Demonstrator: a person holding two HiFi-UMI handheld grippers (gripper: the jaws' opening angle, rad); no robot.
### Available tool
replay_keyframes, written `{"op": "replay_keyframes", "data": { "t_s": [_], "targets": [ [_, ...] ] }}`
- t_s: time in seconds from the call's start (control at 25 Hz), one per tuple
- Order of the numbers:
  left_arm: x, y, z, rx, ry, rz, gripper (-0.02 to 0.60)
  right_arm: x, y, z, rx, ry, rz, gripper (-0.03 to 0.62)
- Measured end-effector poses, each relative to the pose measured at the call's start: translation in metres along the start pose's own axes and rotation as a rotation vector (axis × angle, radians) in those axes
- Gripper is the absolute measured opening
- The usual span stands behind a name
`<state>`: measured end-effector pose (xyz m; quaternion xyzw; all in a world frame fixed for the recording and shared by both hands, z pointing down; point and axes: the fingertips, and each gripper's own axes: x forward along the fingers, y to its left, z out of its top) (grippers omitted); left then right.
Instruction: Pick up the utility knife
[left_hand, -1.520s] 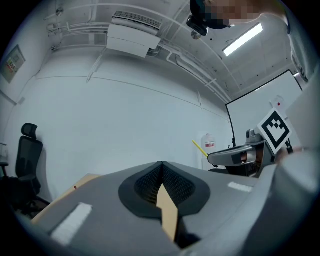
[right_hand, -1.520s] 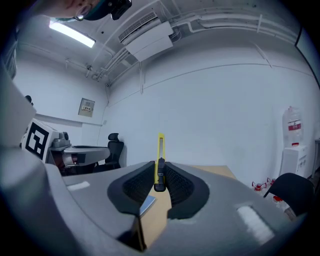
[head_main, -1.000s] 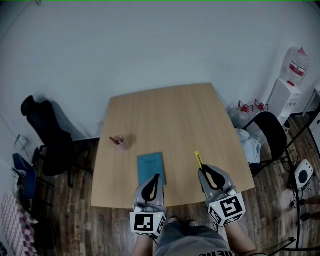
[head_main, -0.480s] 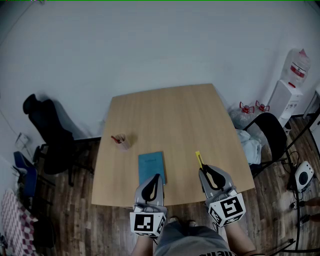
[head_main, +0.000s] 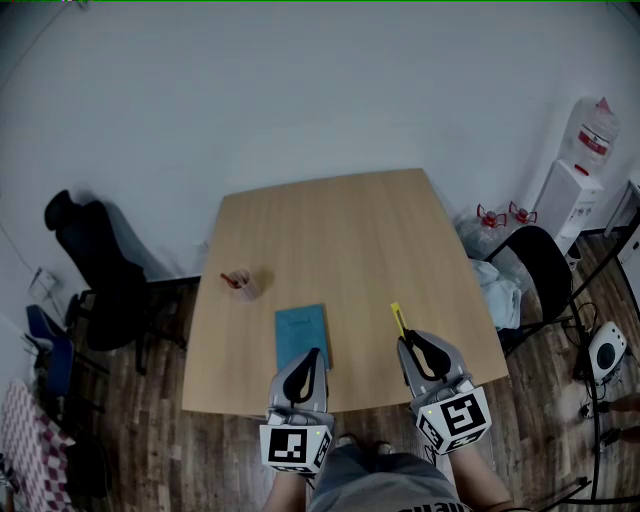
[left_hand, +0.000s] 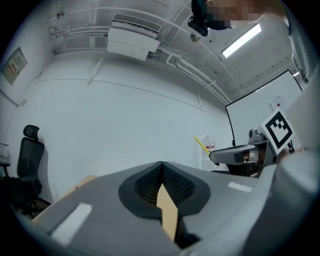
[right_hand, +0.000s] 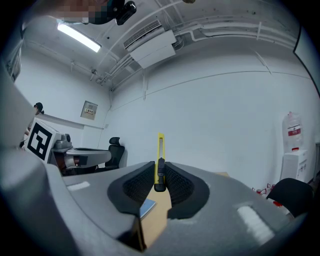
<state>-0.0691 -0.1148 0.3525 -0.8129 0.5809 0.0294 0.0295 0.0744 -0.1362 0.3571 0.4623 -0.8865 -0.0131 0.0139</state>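
Right tool pinches the yellow utility knife near the surface's front-right corner; left tool, closed on nothing, hangs by the blue notebook at the front edge.

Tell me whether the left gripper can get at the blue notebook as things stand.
Probably yes: the left gripper is empty, the blue notebook lies by its tips, nothing between; shut jaws must open.
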Motion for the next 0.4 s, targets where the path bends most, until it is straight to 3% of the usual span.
{"op": "replay_keyframes", "data": {
  "t_s": [0.4],
  "targets": [
    [0.0039, 0.0059, -0.0026, 0.000, -0.007, 0.002, 0.018, 0.0065, -0.0008, 0.0036, -0.008, 0.003, -0.003, 0.067]
  ]
}}
